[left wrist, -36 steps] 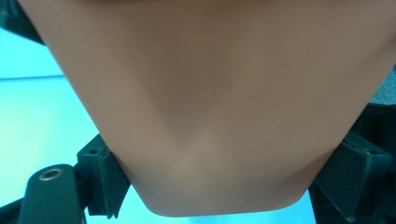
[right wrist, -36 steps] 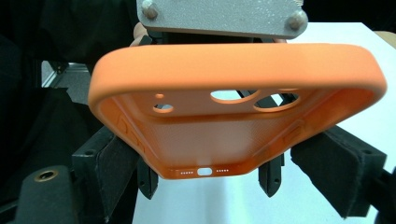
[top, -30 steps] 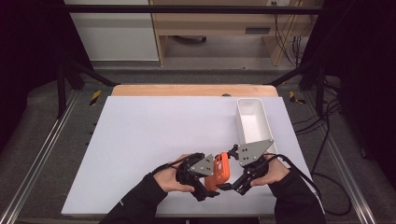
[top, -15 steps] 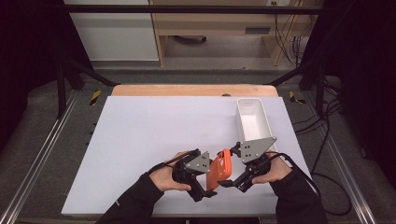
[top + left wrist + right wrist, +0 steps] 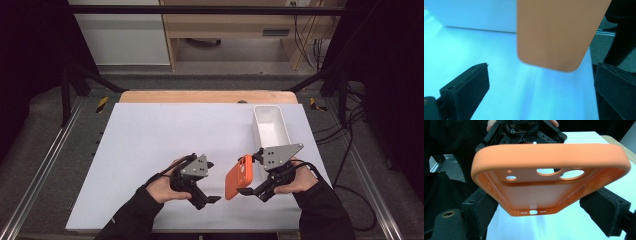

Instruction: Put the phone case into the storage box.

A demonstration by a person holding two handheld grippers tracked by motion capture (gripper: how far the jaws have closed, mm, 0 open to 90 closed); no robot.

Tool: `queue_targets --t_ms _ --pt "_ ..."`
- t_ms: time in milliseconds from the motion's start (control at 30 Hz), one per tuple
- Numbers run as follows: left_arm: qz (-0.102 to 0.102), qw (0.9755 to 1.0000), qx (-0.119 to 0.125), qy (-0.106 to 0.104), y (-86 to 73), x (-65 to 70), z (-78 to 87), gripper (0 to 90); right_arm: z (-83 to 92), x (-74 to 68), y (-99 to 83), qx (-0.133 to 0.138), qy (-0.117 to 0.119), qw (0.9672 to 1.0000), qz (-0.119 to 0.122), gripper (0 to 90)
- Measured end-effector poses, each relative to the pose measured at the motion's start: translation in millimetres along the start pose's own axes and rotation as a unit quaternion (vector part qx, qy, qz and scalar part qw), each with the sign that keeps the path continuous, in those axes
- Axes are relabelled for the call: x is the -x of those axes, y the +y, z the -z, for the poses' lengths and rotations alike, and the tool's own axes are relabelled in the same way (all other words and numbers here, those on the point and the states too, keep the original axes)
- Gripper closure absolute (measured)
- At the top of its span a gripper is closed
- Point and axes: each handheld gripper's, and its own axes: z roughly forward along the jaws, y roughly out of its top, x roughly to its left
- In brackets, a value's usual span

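An orange phone case (image 5: 239, 176) is held on edge above the white table sheet (image 5: 150, 140), with my right gripper (image 5: 251, 176) shut on its long sides. In the right gripper view the case (image 5: 549, 170) shows its hollow inside and camera holes, and both pads (image 5: 484, 212) press on it. My left gripper (image 5: 212, 181) stands a little to the left of the case, apart from it. Its jaws have just been opening and now stand open with nothing between them. In the left gripper view (image 5: 541, 80) the flat orange back (image 5: 556, 32) hangs ahead of the jaws.
A long white bin (image 5: 271, 127) stands at the right of the table, just behind the right hand, and also appears in the left gripper view (image 5: 474, 12). A wooden strip (image 5: 200, 96) edges the far side. Metal rails and cables flank the table.
My left gripper has let go of the orange case, opened wide and drawn back to the left. The right gripper keeps the case and has tilted it up on edge.
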Motion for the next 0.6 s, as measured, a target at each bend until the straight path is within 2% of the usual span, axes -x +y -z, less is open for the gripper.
queue_targets --t_ms 267,400,600 --pt "0.034 0.9984 0.027 0.035 -16.1 -8.5 21.7 0.0 8.7 1.6 2.6 0.008 -0.018 0.9998 -0.008 16.0" --pt "0.057 0.9954 0.040 0.066 -26.5 -14.0 31.4 0.0 13.3 2.7 4.1 0.011 -0.034 0.9992 -0.016 16.0" --pt "0.087 0.9898 0.054 0.099 -43.5 -20.9 45.5 0.0 21.2 6.8 6.3 0.016 -0.056 0.9978 -0.031 15.9"
